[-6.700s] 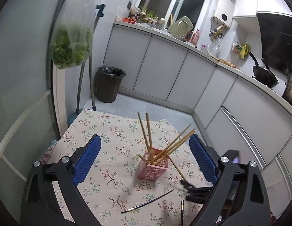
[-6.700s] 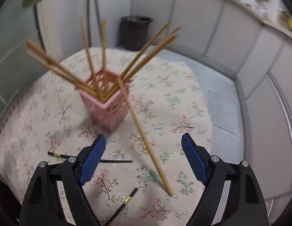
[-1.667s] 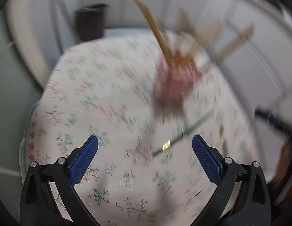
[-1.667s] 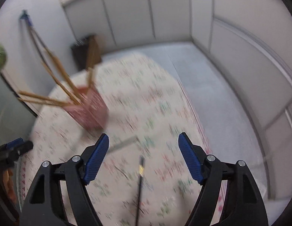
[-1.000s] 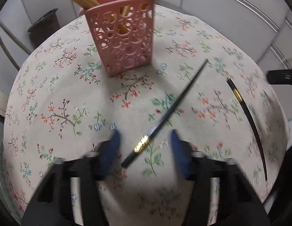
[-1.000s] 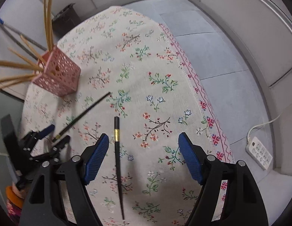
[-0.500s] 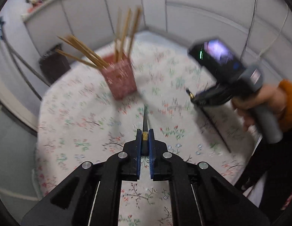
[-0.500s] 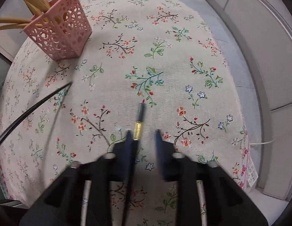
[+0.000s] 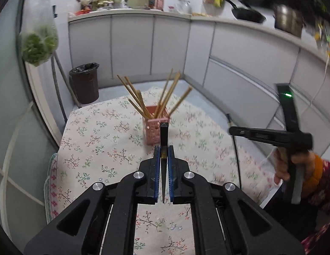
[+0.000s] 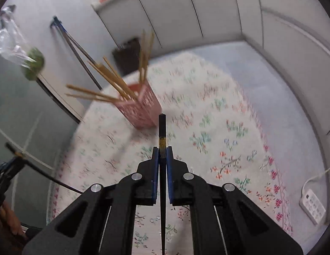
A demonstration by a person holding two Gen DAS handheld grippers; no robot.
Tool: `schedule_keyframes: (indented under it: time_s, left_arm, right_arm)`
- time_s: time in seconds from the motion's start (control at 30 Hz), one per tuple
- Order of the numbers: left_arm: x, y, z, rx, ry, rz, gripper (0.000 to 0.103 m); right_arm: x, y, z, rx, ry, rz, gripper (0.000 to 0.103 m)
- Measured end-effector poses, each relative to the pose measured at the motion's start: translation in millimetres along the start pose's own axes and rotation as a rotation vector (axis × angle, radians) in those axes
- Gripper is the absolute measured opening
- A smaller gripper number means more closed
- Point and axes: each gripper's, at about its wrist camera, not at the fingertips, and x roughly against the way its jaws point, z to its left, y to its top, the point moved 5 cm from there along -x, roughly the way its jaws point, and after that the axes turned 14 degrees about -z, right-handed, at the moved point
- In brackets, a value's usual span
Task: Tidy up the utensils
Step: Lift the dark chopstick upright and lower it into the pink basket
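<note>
Black chopstick (image 9: 164, 136) clamped in left gripper (image 9: 164, 151); second black chopstick (image 10: 162, 131) clamped in right gripper (image 10: 162, 152).

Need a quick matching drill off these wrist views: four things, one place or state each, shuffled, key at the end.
Things:
1. left gripper
2. wooden chopsticks
3. pink holder
4. bin

States:
A. standing on the floor by the cabinets
B. shut on a black chopstick
C. fanned out, upright in the holder
D. standing on the floral tablecloth

Pairs: 1-B, 2-C, 3-D, 4-A
</note>
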Motion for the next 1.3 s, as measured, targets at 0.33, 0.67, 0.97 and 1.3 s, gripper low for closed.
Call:
schedule_keyframes:
  time_s: [0.33,0.67,0.97,1.3]
  left_arm:
    - [-4,87,-3,0.035,0.015,-0.175,0.006]
    - [-107,140,12,0.100,0.053,-0.267,0.007]
    - [-114,114,57,0.217,0.064,-0.310,0.022]
    - [-45,149,95,0.331,0.096,-0.487,0.054]
  right_arm:
    - [66,141,29,0.024,0.020,-0.367,0.007]
    - [19,223,78,0.038,0.055,-0.539,0.007]
    - [-24,205,87,0.046,0.046,-0.549,0.007]
    - [-34,206,115,0.052,-0.032,-0.556,0.007]
